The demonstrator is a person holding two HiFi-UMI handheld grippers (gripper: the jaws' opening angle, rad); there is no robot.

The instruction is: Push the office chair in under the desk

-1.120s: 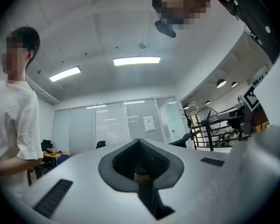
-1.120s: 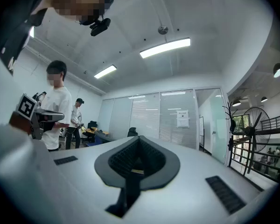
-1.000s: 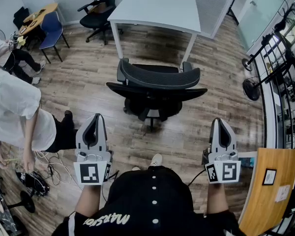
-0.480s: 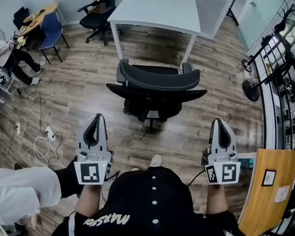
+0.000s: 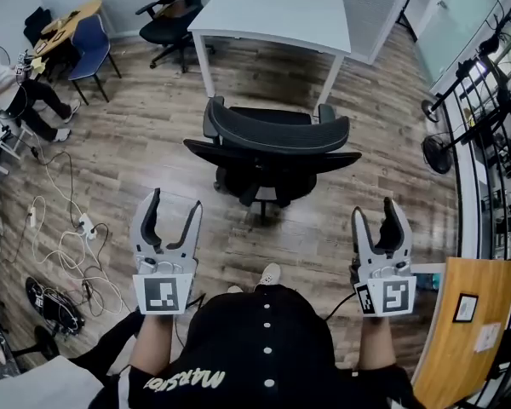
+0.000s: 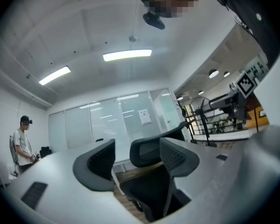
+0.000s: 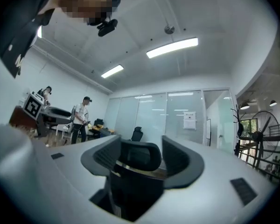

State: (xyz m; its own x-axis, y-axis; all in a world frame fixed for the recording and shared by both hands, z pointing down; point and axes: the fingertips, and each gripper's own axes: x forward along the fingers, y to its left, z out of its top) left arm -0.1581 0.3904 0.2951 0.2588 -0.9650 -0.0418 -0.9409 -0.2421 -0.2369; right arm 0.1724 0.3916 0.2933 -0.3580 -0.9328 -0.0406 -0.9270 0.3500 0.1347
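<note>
The black mesh-backed office chair [image 5: 272, 147] stands on the wooden plank floor [image 5: 136, 143] at the centre of the head view, its seat facing the white rectangular bench [image 5: 272, 15] at the top centre. The chair is close to the bench but not under it. At the lower left, the left gripper [image 5: 174, 204] has just been opening and its jaws now stand wide apart, empty. At the lower right, the right gripper [image 5: 376, 213] has also just been opening and holds nothing. Neither touches the chair, which shows beyond each gap. Loose white cables [image 5: 68, 237] lie at the left edge.
</note>
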